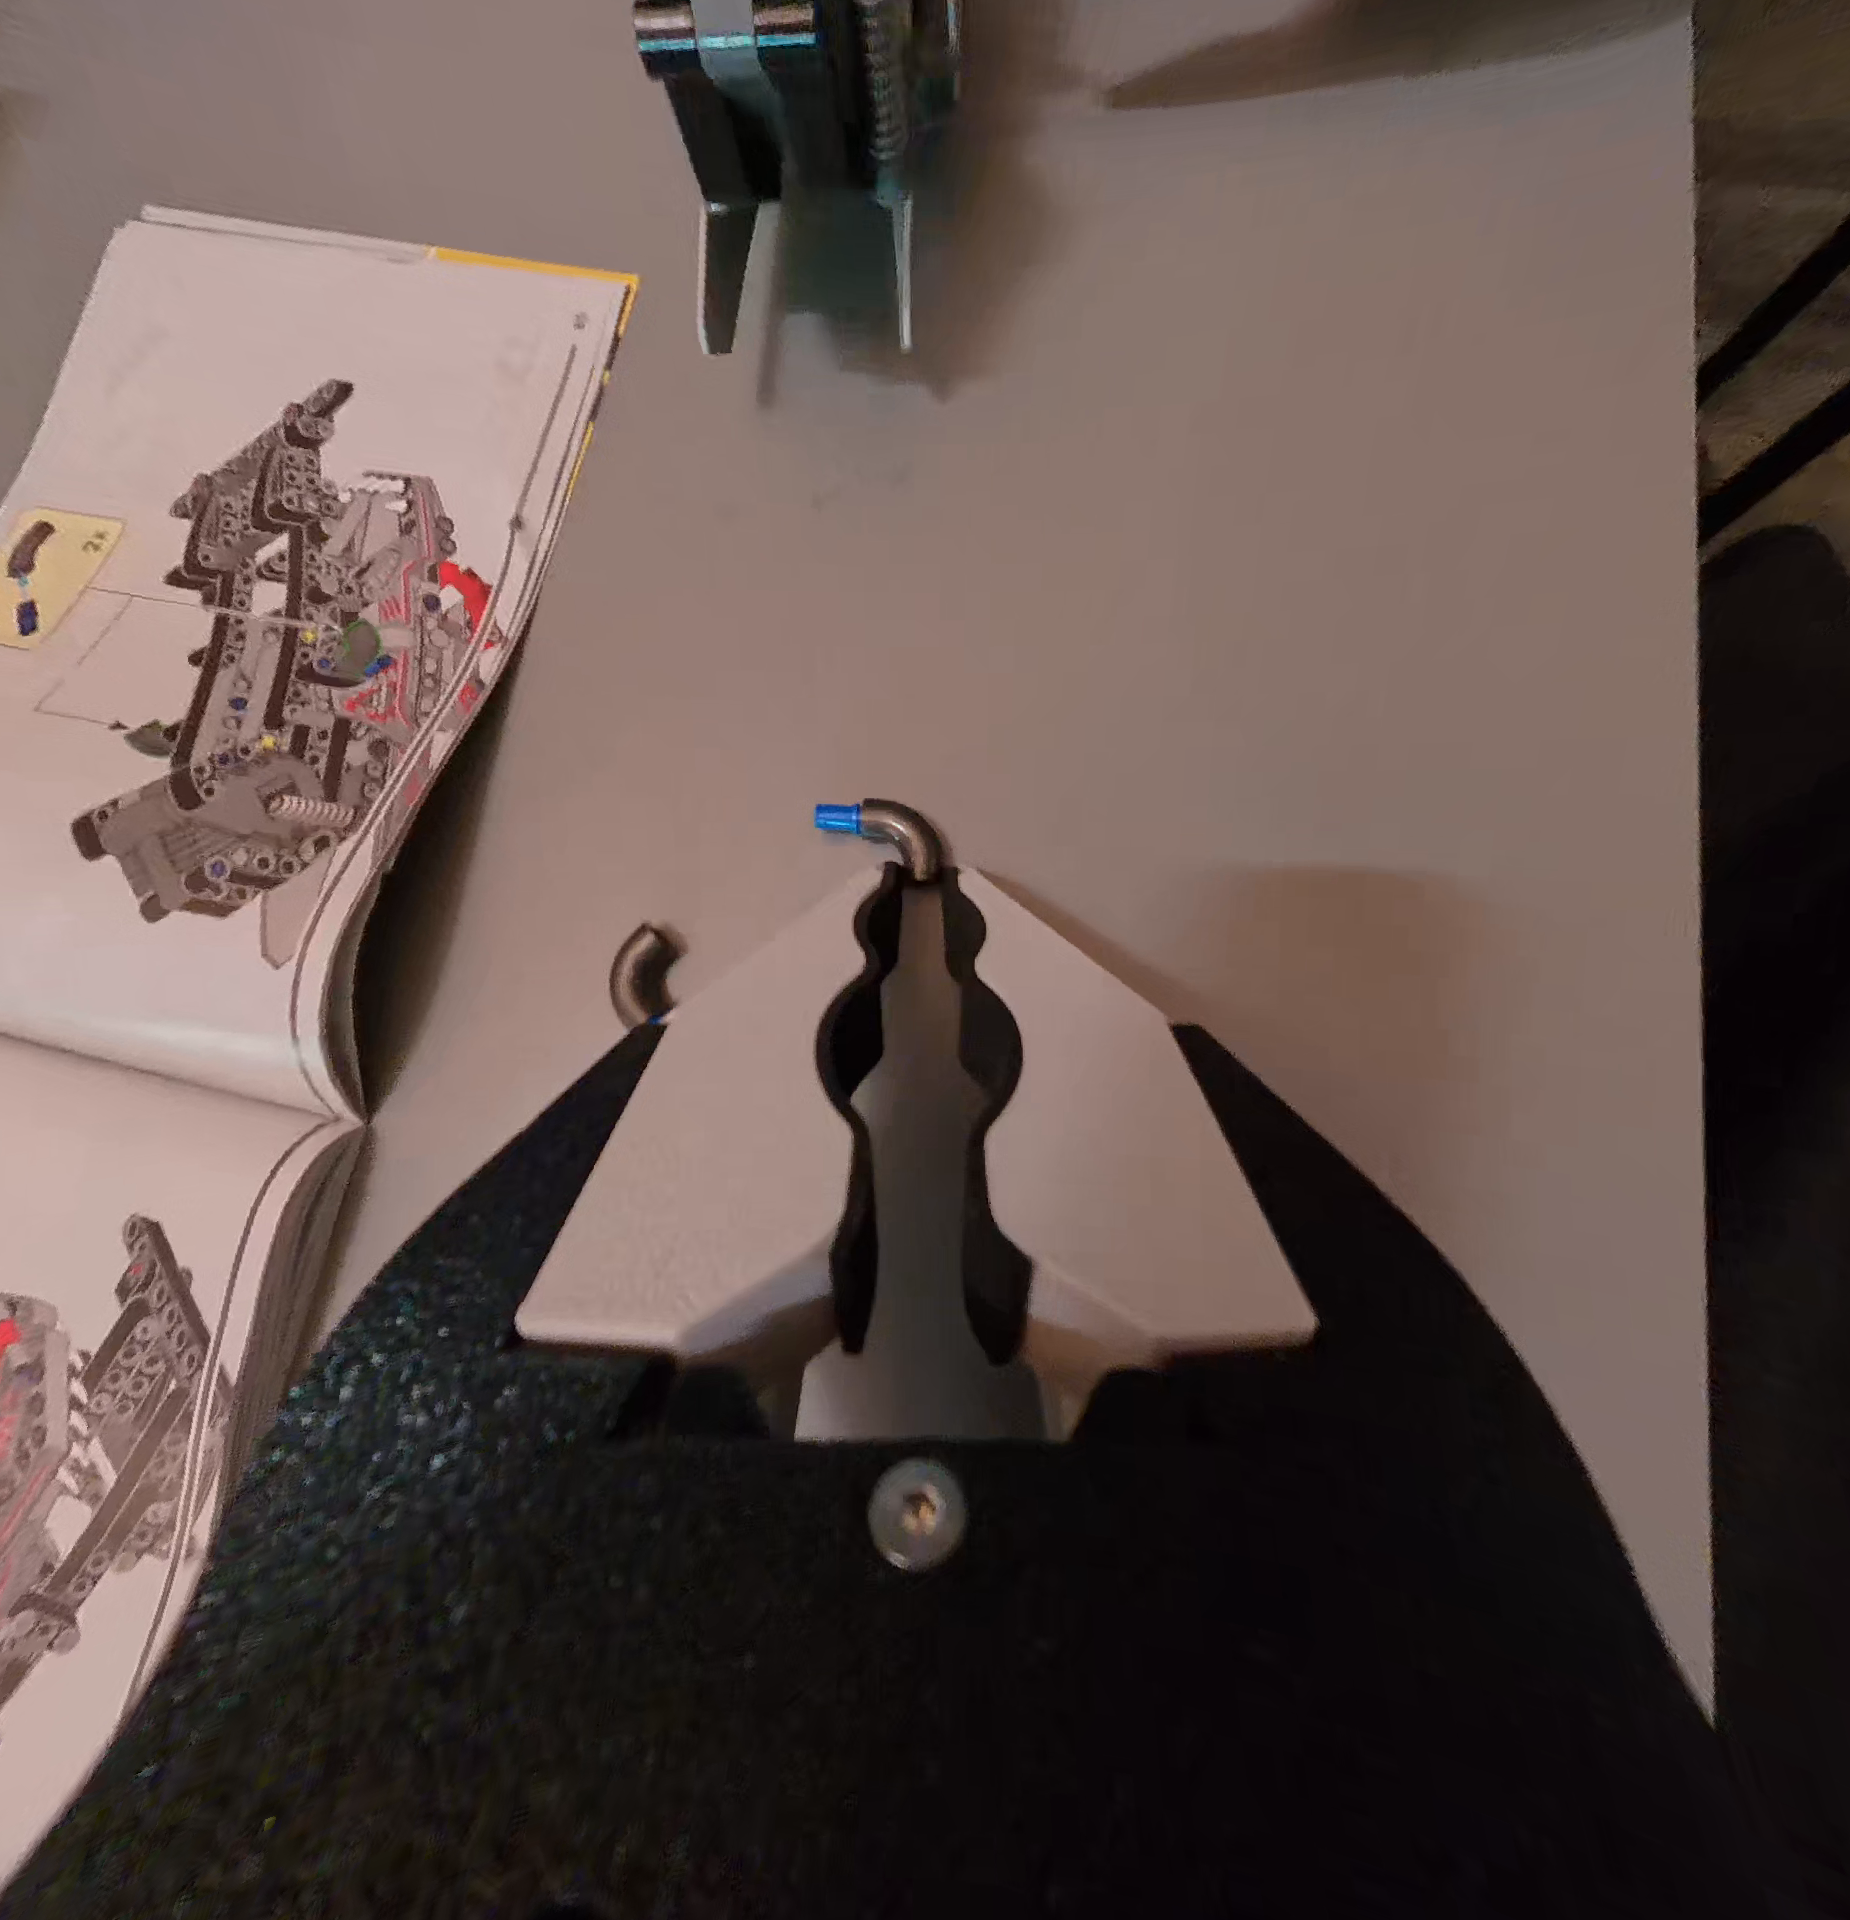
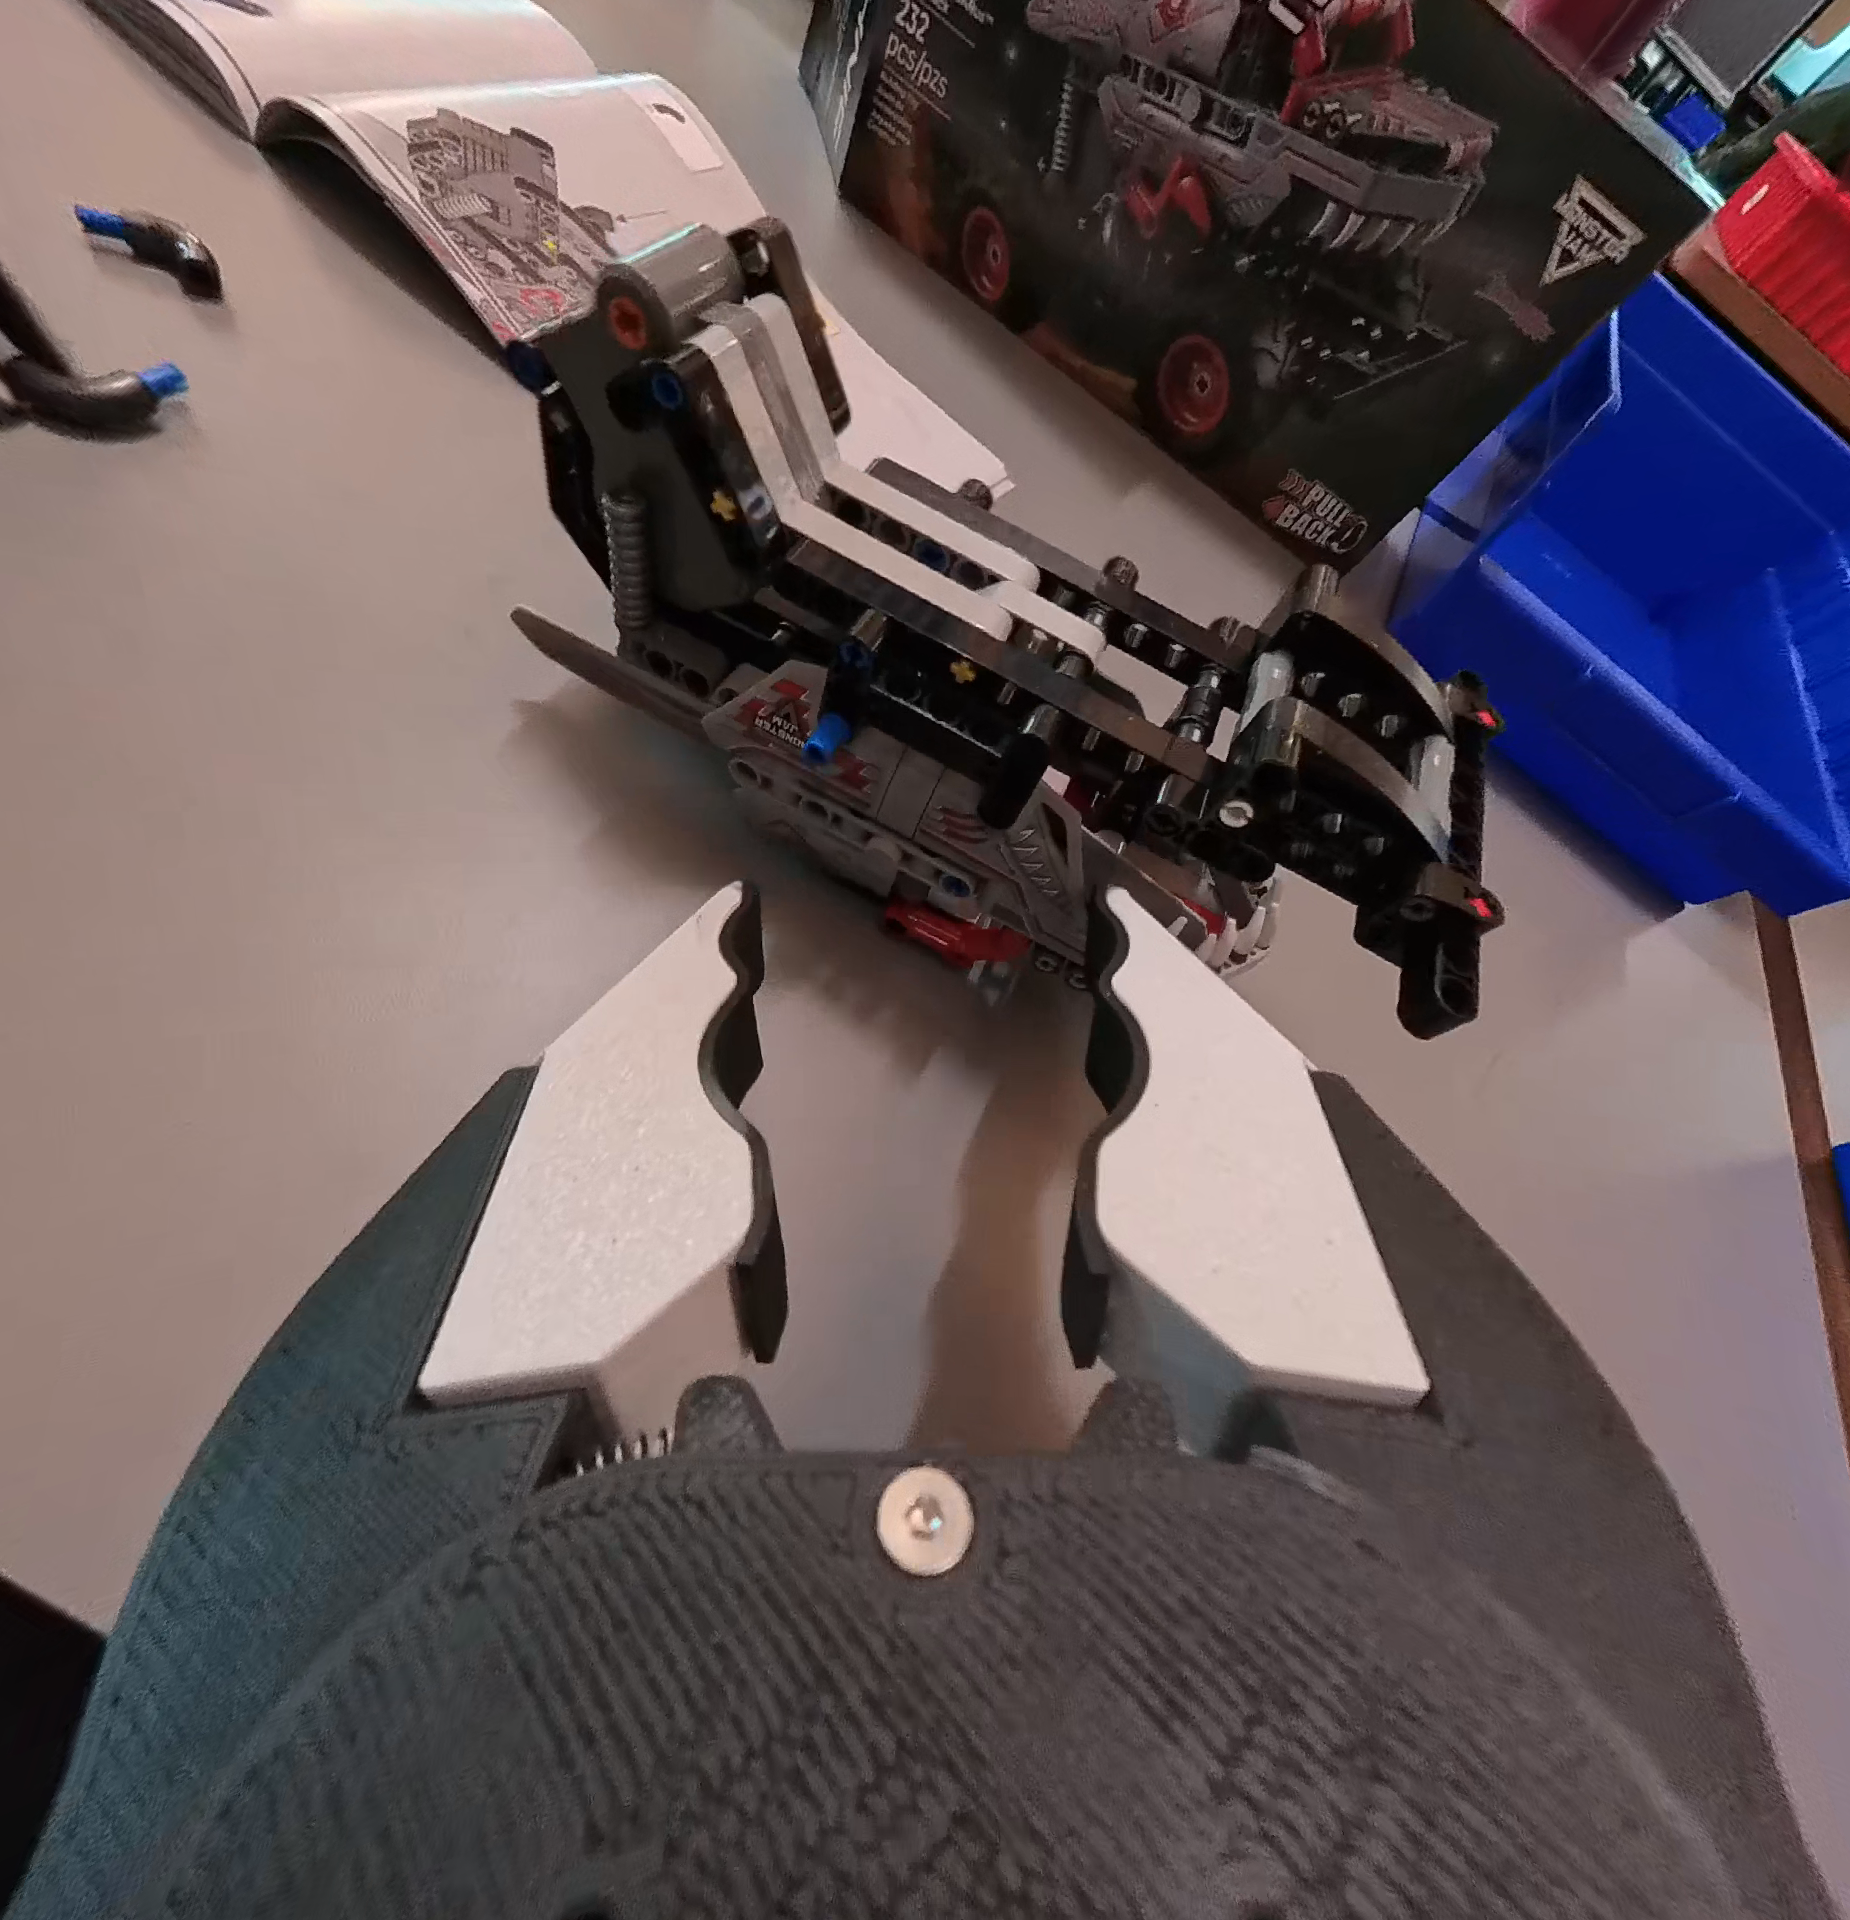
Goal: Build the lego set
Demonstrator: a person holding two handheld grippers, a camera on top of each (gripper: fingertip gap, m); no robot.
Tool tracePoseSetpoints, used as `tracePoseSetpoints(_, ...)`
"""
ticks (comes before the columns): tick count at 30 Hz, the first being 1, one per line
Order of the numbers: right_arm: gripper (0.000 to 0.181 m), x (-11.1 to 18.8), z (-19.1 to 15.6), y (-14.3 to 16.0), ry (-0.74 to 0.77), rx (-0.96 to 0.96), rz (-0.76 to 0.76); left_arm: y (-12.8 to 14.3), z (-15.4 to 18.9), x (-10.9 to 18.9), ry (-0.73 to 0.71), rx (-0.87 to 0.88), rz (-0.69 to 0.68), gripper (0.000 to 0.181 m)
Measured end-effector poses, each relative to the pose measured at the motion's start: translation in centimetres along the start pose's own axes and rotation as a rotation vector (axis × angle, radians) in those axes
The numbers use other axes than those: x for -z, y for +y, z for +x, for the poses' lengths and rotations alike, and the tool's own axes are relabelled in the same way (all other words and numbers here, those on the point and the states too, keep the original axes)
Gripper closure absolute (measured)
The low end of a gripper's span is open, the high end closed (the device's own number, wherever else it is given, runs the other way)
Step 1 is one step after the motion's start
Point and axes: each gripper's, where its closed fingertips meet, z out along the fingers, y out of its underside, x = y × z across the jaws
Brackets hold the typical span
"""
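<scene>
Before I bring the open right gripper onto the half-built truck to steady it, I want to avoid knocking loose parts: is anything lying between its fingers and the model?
Nothing visible. The right gripper is open, and only bare grey table lies between it and the half-built truck. The two curved pieces with blue pins lie far off to the left.

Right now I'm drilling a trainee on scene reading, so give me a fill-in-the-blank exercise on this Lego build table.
1. The left gripper is shut on a curved pipe piece with a ____ pin in its end.
2. The right gripper has its fingers ____, holding nothing.
3. The half-built truck lies on the table just ahead of the ____ gripper.
4. The storage bin beside the truck is ____.

Missing words: blue; open; right; blue
</scene>
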Motion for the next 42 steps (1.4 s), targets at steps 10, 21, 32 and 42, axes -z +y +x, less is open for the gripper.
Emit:
tracePoseSetpoints(10,0.130,3.5,-4.0,-3.0,0.100,0.236,0.079,-7.0,5.0,-0.9,0.177,0.156,0.154,0.176)
tracePoseSetpoints(21,0.158,3.9,-10.1,-5.9,0.216,0.582,0.190,-9.6,6.9,-1.1,0.262,0.170,0.141,0.176)
tracePoseSetpoints(32,0.175,3.5,-9.6,-5.8,0.275,0.572,0.175,-11.1,7.0,-0.3,0.250,0.058,0.241,0.172)
tracePoseSetpoints(42,0.175,7.5,-7.5,-9.1,-0.128,-0.312,0.583,-12.3,6.0,0.9,0.243,-0.093,0.429,0.158)
